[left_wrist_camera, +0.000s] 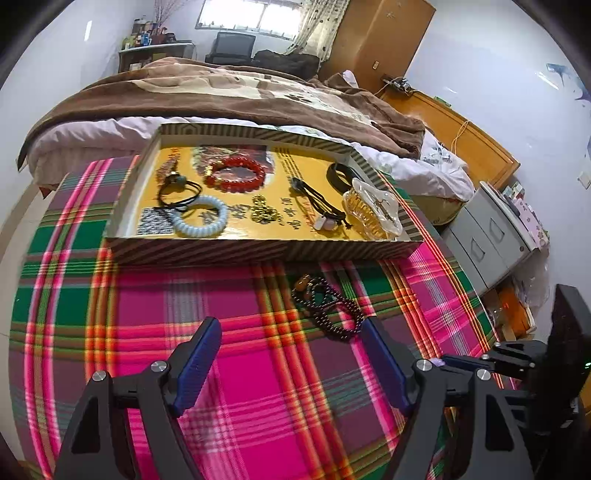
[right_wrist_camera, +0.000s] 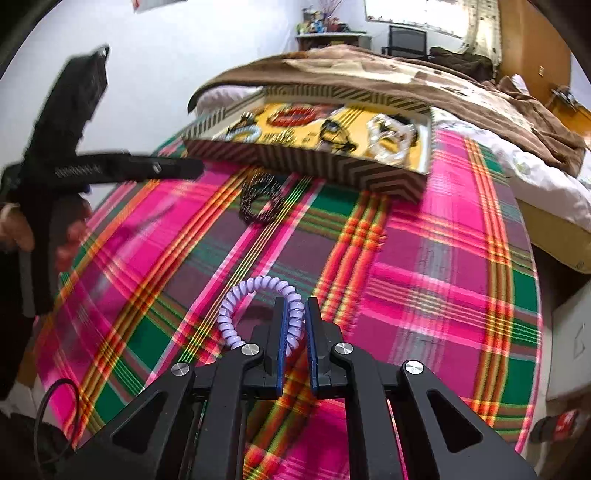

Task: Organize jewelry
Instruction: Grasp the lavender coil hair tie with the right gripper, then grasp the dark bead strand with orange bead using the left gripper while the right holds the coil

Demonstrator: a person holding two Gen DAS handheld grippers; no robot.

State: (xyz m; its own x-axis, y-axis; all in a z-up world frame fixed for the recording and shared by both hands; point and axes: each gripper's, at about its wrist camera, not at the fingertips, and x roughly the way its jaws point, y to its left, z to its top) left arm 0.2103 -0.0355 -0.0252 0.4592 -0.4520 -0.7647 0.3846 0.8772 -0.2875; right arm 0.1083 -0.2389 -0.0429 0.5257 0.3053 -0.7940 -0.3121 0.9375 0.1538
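One lilac coil [right_wrist_camera: 258,306] clamped in right hand-held gripper [right_wrist_camera: 294,314]; left hand-held gripper [left_wrist_camera: 291,354] spread wide.

Bedroom surroundings beyond the work surface

A plaid cloth [left_wrist_camera: 258,369] is spread under everything. Behind it, a bed is covered by a brown blanket [left_wrist_camera: 221,92]. A wooden wardrobe [left_wrist_camera: 380,37], a grey drawer cabinet [left_wrist_camera: 487,236] and a bright window [left_wrist_camera: 251,14] are seen.
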